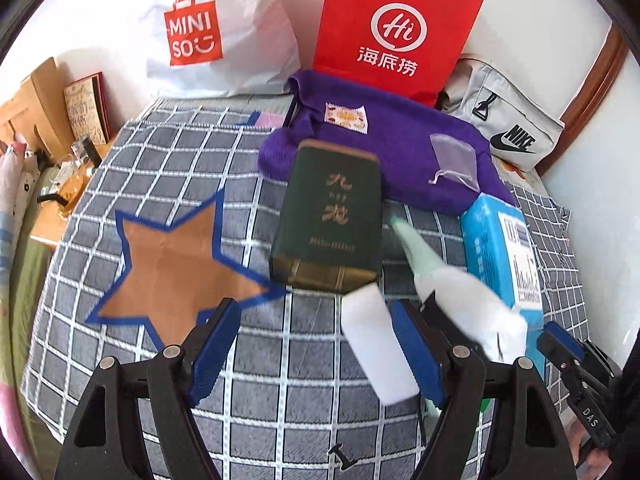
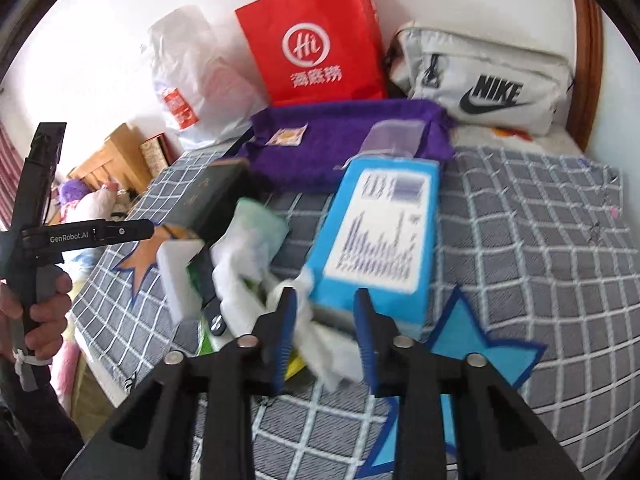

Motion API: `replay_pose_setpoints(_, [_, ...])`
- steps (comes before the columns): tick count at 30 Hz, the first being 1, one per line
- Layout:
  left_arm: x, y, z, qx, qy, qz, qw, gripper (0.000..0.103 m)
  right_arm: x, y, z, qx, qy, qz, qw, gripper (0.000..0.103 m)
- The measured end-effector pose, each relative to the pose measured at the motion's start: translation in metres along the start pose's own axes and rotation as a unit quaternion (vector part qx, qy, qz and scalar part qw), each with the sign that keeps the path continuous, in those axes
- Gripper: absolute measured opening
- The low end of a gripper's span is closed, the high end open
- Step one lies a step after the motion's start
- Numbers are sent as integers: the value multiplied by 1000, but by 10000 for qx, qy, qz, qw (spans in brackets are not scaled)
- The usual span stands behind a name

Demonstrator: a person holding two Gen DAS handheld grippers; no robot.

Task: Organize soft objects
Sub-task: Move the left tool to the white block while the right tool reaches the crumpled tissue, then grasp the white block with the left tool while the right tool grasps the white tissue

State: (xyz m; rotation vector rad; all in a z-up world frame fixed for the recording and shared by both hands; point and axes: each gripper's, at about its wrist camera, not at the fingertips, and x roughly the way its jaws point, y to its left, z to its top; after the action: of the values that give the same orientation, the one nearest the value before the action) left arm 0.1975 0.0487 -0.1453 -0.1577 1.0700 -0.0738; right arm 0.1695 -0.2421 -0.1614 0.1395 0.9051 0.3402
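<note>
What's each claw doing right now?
Left claw: open, holding nothing; white foam block lies between its fingers.
Right claw: open, crumpled white tissue loose between its fingers.

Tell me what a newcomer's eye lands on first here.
The red Haidilao paper bag stands upright at the back against the wall, with the purple knit cloth spread before it. Nearer, a dark green box lies on the checked bedcover, beside an orange star patch.
</note>
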Motion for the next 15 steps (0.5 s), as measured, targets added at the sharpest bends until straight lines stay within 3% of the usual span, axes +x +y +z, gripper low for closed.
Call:
replay_pose_setpoints(7, [8,6,-21,-68,136,-142,9998,77,18,9,-6,20,61,226,9997,28])
replay_pose_setpoints(15, [15,4,-23,-91,189,-329,9992,77,34,20,-8,-118,99,133,9998,29])
